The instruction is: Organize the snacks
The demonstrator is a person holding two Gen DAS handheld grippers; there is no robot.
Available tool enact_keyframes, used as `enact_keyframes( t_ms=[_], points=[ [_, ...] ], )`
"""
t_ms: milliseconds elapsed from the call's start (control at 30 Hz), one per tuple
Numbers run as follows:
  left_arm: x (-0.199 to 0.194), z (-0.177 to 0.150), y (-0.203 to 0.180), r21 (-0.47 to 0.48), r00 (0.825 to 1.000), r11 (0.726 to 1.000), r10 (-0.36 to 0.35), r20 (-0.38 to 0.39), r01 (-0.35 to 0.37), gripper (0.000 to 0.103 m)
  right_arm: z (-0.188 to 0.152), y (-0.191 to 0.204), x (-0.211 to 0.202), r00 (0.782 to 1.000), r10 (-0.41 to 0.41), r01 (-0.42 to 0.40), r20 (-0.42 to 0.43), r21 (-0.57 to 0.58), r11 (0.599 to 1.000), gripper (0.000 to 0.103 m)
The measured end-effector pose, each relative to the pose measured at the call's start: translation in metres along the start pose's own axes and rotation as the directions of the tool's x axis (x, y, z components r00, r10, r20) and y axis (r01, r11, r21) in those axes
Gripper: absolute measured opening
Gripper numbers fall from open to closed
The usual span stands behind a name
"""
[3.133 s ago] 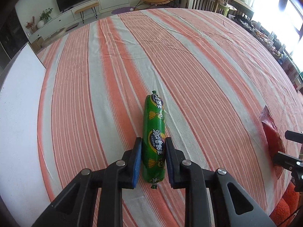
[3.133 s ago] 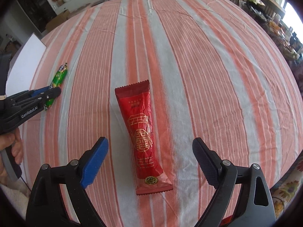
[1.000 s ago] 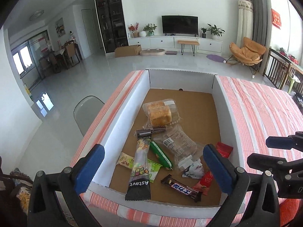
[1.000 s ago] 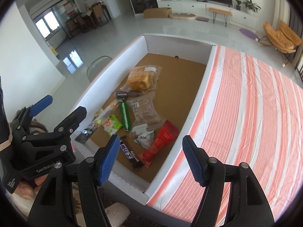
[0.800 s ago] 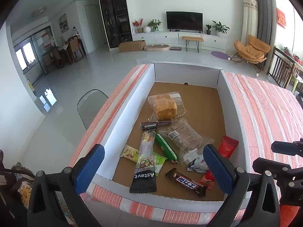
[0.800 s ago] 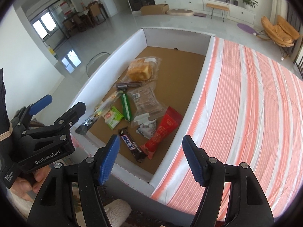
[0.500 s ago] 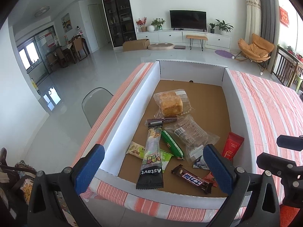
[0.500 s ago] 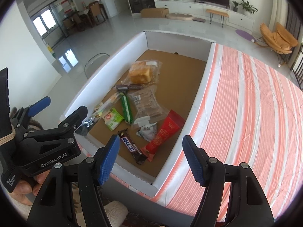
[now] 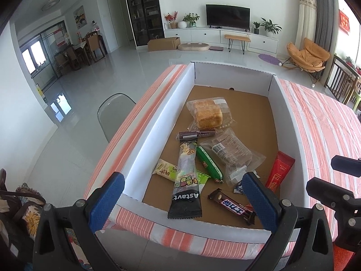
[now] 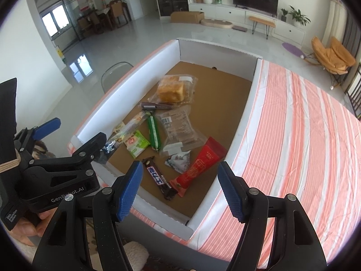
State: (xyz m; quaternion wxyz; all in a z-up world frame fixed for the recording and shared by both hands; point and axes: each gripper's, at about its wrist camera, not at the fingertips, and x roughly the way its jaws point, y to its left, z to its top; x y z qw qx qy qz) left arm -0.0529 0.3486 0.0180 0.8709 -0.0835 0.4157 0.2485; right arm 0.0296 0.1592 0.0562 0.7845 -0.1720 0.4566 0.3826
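Observation:
A white cardboard box (image 9: 155, 133) with a brown floor holds several snacks: a green sausage (image 9: 208, 164), a red packet (image 9: 279, 171), a wrapped bread (image 9: 208, 115), a black Astavt packet (image 9: 186, 189) and a chocolate bar (image 9: 232, 206). The box (image 10: 243, 110), the green sausage (image 10: 153, 133) and the red packet (image 10: 198, 167) also show in the right wrist view. My left gripper (image 9: 183, 199) is open and empty above the box's near edge. My right gripper (image 10: 180, 192) is open and empty above the near right corner.
The box stands on a table with an orange-and-white striped cloth (image 10: 293, 140) stretching to the right. A grey chair (image 9: 112, 110) stands to the left of the table. The living room floor lies beyond.
Three seconds ago my left gripper held the green sausage and the red packet lay on the cloth; both now lie in the box. Over the last second both open grippers drifted slightly.

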Motion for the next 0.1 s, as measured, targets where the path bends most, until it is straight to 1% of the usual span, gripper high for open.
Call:
enact_keyframes(
  t_ms=[100],
  points=[
    [-0.0006,-0.0014,0.0022,-0.01,1.0,1.0,-0.002,0.005,0.002,0.103,0.0006,0.0018,0.0002,1.0,-0.002,0.002,0.0,-0.003,1.0,0.072]
  ],
)
